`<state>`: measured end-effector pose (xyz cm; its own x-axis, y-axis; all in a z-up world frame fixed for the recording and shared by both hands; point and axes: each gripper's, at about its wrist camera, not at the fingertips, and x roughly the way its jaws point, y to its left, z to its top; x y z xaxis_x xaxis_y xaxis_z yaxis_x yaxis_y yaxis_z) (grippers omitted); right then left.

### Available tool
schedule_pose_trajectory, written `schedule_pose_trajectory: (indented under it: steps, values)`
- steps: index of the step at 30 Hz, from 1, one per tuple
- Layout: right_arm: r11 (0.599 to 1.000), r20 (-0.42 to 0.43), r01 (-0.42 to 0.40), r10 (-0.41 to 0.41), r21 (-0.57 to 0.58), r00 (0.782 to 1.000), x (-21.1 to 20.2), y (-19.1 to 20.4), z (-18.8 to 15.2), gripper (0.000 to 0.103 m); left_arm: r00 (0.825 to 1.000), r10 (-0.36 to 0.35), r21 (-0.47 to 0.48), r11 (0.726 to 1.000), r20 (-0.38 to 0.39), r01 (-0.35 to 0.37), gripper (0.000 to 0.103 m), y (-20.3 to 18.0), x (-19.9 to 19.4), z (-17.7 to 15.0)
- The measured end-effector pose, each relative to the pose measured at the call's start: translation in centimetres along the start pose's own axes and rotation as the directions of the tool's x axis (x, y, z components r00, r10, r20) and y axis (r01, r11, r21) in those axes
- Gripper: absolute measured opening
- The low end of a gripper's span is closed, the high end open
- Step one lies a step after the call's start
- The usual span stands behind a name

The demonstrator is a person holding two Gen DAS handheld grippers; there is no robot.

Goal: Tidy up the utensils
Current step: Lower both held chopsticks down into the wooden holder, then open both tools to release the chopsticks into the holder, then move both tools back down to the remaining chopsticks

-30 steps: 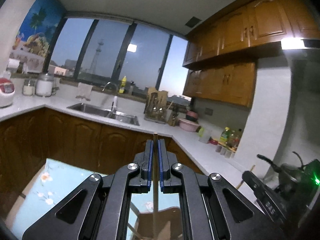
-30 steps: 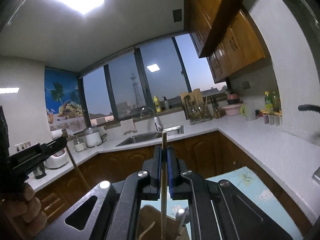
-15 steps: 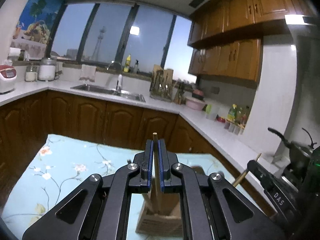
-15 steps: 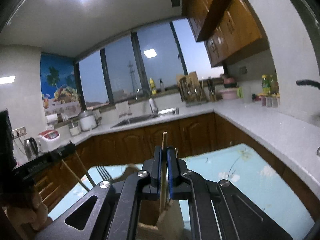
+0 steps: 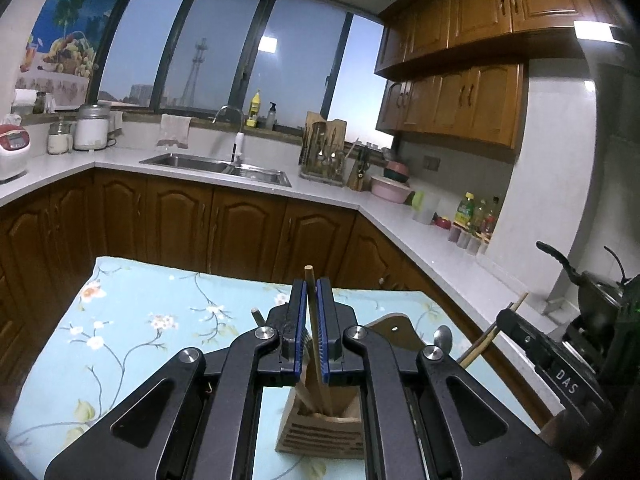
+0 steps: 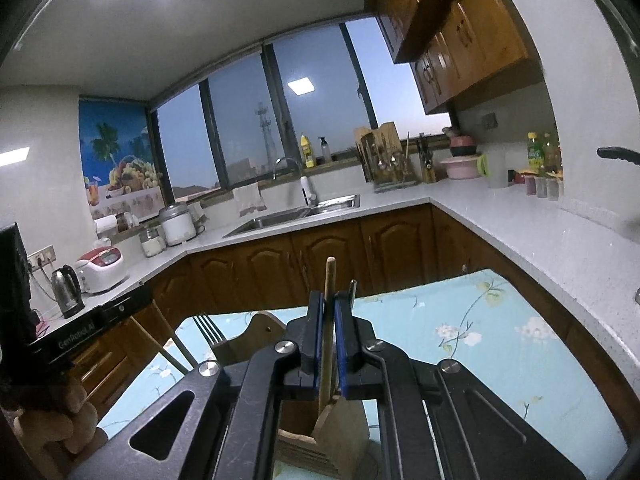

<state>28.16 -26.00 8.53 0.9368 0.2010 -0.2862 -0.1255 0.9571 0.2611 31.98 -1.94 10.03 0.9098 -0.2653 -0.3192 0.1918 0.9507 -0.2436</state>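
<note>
A wooden utensil holder [image 5: 322,428] stands on the floral tablecloth [image 5: 152,320]; it also shows in the right wrist view [image 6: 320,440]. My left gripper [image 5: 311,332] has loosened around a wooden chopstick [image 5: 314,320] whose lower end is in the holder, with small gaps at the pads. My right gripper [image 6: 328,340] is shut on another wooden chopstick [image 6: 329,308], its lower end in the holder. A fork [image 6: 208,330] and a spoon [image 5: 443,336] stick up from the holder. The right gripper with its chopstick shows in the left wrist view [image 5: 520,332].
The table with the cloth [image 6: 480,340] stands in a kitchen. White counters [image 5: 420,248] with brown cabinets run behind and to the right. A sink [image 5: 224,164], a utensil rack [image 5: 324,156], bottles, a rice cooker [image 6: 102,268] and a kettle [image 6: 68,290] stand on the counters.
Both grippers have tilted and come down, lowering their chopsticks into the wooden holder. The left gripper's jaws have parted slightly around its chopstick.
</note>
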Motion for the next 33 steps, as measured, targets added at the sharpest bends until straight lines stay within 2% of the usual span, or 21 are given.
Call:
schedule_pose_trajectory:
  steps: [3, 4, 5, 6, 7, 9, 10, 11, 13, 15, 16, 20, 26, 33]
  values:
    - [1.000, -0.005, -0.009, 0.009, 0.014, 1.000, -0.2, -0.3, 0.1, 0.012, 1.000, -0.002, -0.016, 1.000, -0.001, 0.002, 0.009, 0.0, -0.7, 0.1]
    - [1.000, -0.004, -0.010, 0.010, 0.018, 1.000, -0.4, -0.4, 0.1, 0.016, 1.000, -0.005, -0.020, 1.000, 0.001, 0.005, 0.011, 0.1, -0.8, 0.3]
    - [1.000, 0.001, -0.013, 0.013, 0.027, 1.000, -0.7, -0.5, 0.2, 0.030, 1.000, -0.009, -0.025, 1.000, 0.004, 0.009, 0.017, 0.1, -1.1, 0.3]
    - [0.999, 0.010, -0.013, 0.013, 0.035, 1.000, -1.1, -0.6, 0.3, 0.038, 1.000, -0.013, -0.031, 0.999, 0.009, 0.013, 0.030, 0.1, -1.5, 0.4]
    - [0.999, 0.024, -0.014, 0.013, 0.042, 1.000, -1.6, -0.7, 0.5, 0.046, 1.000, -0.012, -0.036, 0.999, 0.017, 0.012, 0.037, 0.1, -2.0, 0.5]
    - [0.999, 0.054, -0.022, 0.020, 0.045, 0.998, -2.7, -0.8, 0.9, 0.052, 0.999, -0.008, -0.037, 0.999, 0.043, 0.010, 0.048, -0.1, -3.1, 0.6]
    - [0.999, 0.066, -0.026, 0.023, 0.046, 0.998, -3.2, -0.7, 1.1, 0.062, 0.999, -0.007, -0.036, 0.999, 0.047, 0.009, 0.053, -0.1, -3.7, 0.6]
    - [0.998, 0.079, -0.031, 0.027, 0.048, 0.997, -3.8, -0.7, 1.3, 0.073, 0.999, -0.006, -0.036, 0.999, 0.051, 0.008, 0.063, -0.2, -4.2, 0.6]
    - [0.998, 0.110, -0.043, 0.037, 0.051, 0.993, -5.1, -0.7, 1.6, 0.084, 0.997, -0.008, -0.038, 0.999, 0.074, 0.011, 0.070, -0.2, -5.8, 0.5]
    - [0.998, 0.131, -0.046, 0.040, 0.043, 0.991, -6.4, -0.7, 1.6, 0.092, 0.997, 0.004, -0.043, 0.999, 0.081, -0.001, 0.087, -0.1, -7.1, 0.1]
    - [0.998, 0.132, -0.047, 0.041, 0.041, 0.990, -7.0, -0.7, 1.5, 0.095, 0.996, 0.014, -0.048, 0.999, 0.085, -0.010, 0.088, 0.0, -8.0, -0.2]
    - [0.997, 0.110, -0.052, 0.046, 0.052, 0.993, -8.7, -0.9, 0.5, 0.096, 0.998, 0.026, -0.047, 0.999, 0.063, -0.023, 0.093, 0.4, -10.4, -2.0]
    - [0.996, 0.040, -0.061, 0.059, 0.071, 0.997, -10.9, -1.2, -2.1, 0.096, 0.999, 0.050, -0.079, 0.996, 0.011, -0.049, 0.094, 1.7, -13.1, -5.1]
    - [0.997, -0.035, -0.031, 0.034, 0.076, 0.999, -14.0, -1.6, -5.7, 0.096, 0.996, 0.071, -0.119, 0.990, -0.055, -0.077, 0.094, 3.1, -15.3, -8.0]
